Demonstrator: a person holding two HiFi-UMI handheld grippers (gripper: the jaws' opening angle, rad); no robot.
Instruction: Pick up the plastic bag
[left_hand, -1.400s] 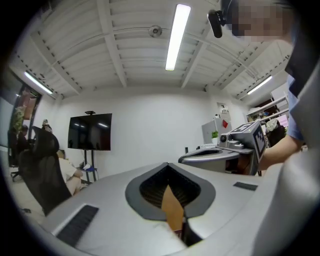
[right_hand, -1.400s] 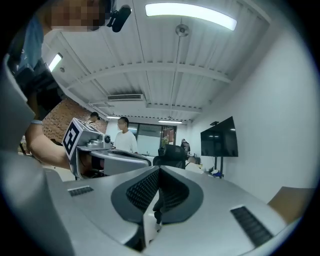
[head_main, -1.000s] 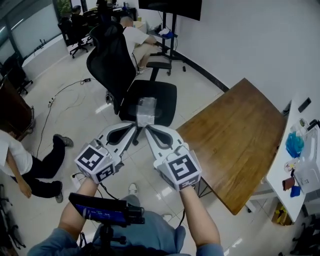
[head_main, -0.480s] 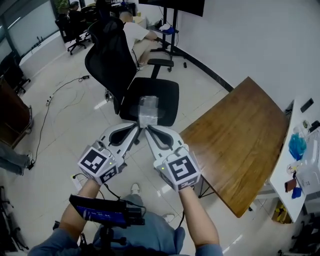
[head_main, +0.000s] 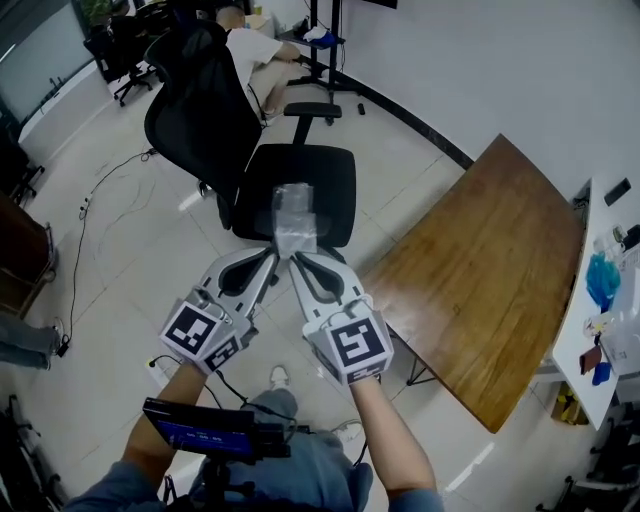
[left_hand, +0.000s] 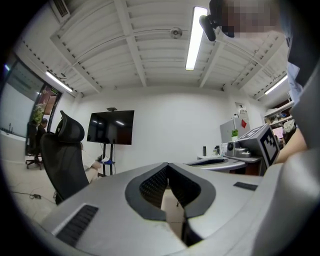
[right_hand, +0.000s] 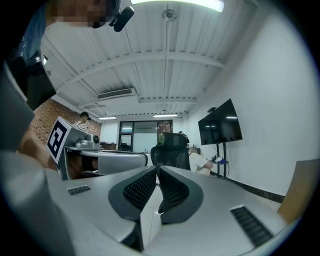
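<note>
The clear plastic bag (head_main: 294, 215) lies crumpled on the black seat of an office chair (head_main: 325, 185), near the seat's front edge. In the head view both grippers are held side by side above that front edge, tips towards the bag's near end, nothing between their jaws. My left gripper (head_main: 271, 253) (left_hand: 167, 165) is shut, tips together. The jaws of my right gripper (head_main: 297, 256) (right_hand: 156, 170) have just been opening and stand a narrow slit apart. Neither gripper view shows the bag; the right one shows the chair's backrest (right_hand: 170, 147) ahead.
A brown wooden table (head_main: 480, 290) stands to the right of the chair, a white desk (head_main: 612, 330) with small items beyond it. Cables (head_main: 100, 190) trail over the tiled floor at left. A seated person (head_main: 250, 45) is behind the chair.
The chair and bag now show larger as both grippers have come lower and nearer to the seat. The person at the left edge is gone from view.
</note>
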